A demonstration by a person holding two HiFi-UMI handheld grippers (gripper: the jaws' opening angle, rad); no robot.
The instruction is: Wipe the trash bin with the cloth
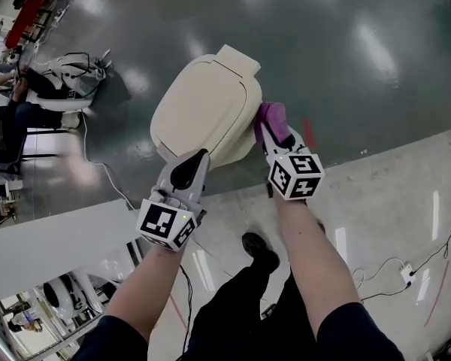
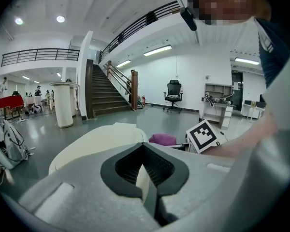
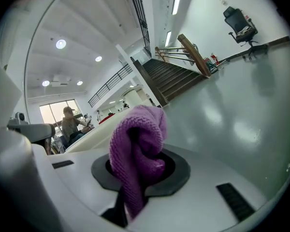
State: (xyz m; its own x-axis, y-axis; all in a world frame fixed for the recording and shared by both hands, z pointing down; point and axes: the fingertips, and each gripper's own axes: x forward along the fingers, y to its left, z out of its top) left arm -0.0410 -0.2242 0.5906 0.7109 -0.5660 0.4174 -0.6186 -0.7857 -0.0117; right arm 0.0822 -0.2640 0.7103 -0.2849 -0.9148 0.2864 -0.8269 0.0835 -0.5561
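Left tool (image 1: 195,160) clenches the near rim of the cream trash bin (image 1: 203,104) on the floor (image 1: 346,66); right tool (image 1: 269,135) grasps the purple cloth (image 1: 273,117) at its right flank; best practice: 1 steadying grip, firm overlapping strokes.

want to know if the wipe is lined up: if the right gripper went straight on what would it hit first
Likely only the grey floor: the right gripper, jaws shut on the purple cloth, points alongside the trash bin, not at it; depth is unclear.
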